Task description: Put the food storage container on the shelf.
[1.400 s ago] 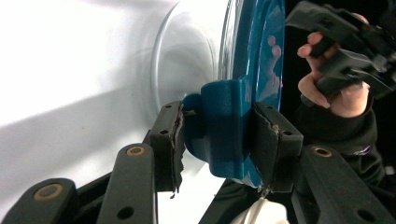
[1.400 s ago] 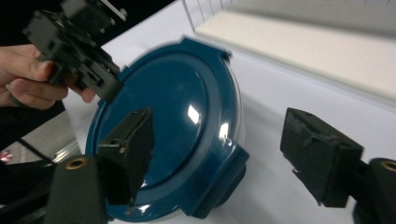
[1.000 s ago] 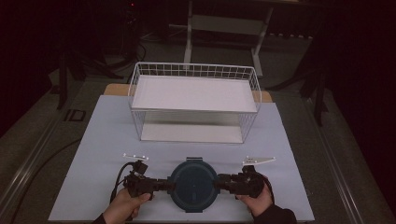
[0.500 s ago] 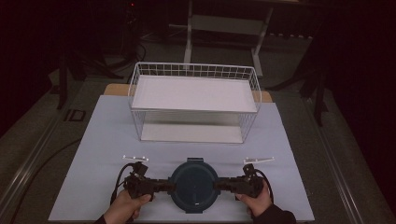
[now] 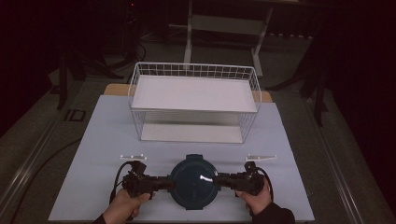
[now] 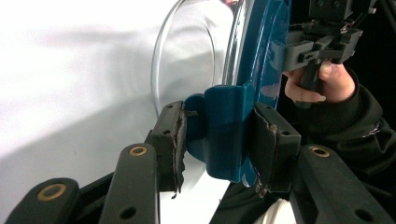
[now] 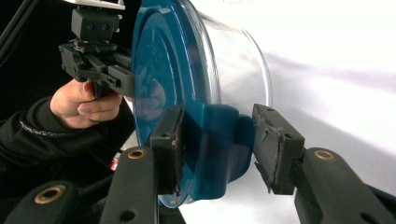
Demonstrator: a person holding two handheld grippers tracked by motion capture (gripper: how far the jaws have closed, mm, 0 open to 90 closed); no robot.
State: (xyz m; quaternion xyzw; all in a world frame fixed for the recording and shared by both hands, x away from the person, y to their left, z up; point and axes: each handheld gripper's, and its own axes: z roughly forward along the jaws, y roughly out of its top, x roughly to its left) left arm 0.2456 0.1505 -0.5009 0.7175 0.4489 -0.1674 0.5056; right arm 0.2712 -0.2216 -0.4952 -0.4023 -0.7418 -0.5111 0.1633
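Note:
A round container (image 5: 193, 186) with a dark blue lid (image 6: 261, 56) and a clear glass bowl (image 7: 238, 60) sits between both grippers near the table's front edge. My left gripper (image 5: 169, 183) is shut on the blue clip (image 6: 224, 135) at the lid's left side, with both pads pressed on it. At the opposite side, my right gripper (image 5: 217, 179) is shut on the other clip (image 7: 210, 140). Each gripper view also catches the opposite hand and gripper beyond the lid (image 6: 322, 37) (image 7: 93, 60). I cannot tell whether the bowl rests on the table.
A white wire basket (image 5: 135, 88) with a white shelf board on top stands at the back middle of the pale table mat (image 5: 93, 163). Open mat lies between basket and container. Dark floor and stand legs surround the table.

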